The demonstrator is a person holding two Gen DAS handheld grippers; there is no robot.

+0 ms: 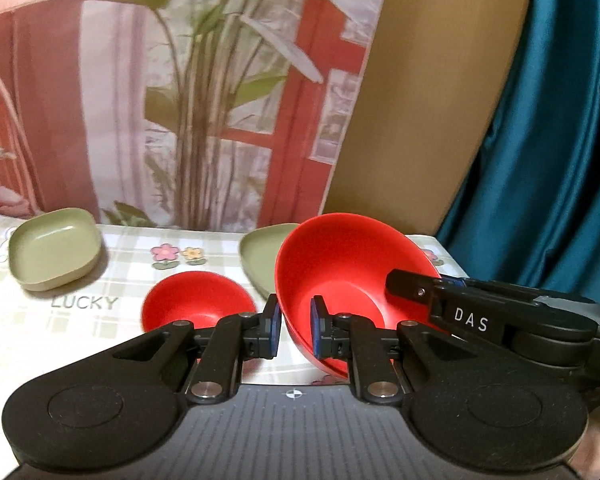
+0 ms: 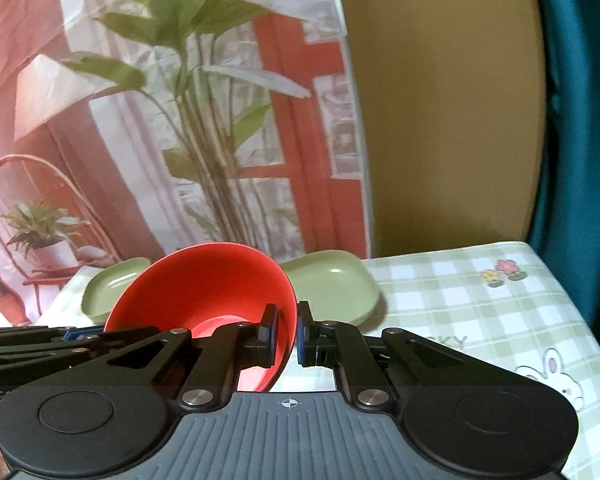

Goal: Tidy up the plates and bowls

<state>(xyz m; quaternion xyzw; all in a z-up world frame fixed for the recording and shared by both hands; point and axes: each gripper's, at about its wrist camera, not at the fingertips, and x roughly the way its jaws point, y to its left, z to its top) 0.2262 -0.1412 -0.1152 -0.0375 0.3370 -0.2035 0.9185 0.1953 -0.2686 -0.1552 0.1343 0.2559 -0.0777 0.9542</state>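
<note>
A red bowl (image 1: 348, 272) hangs tilted above the table, gripped on both sides. My left gripper (image 1: 296, 332) is shut on its near-left rim, with the bowl wall between the blue pads. My right gripper (image 1: 440, 282) comes in from the right and pinches the opposite rim. The right wrist view shows the same bowl (image 2: 204, 284) with my right gripper (image 2: 287, 336) shut on its rim, and the left gripper (image 2: 80, 334) at its far side. A second red bowl (image 1: 196, 304) sits on the table below. Two square green plates (image 1: 54, 254) (image 1: 260, 256) lie further back.
The table carries a green checked cloth (image 2: 460, 300) with flower and rabbit prints. A printed backdrop (image 1: 200, 100) of plants and a red door stands right behind it. A teal curtain (image 1: 548, 160) hangs past the table's right edge.
</note>
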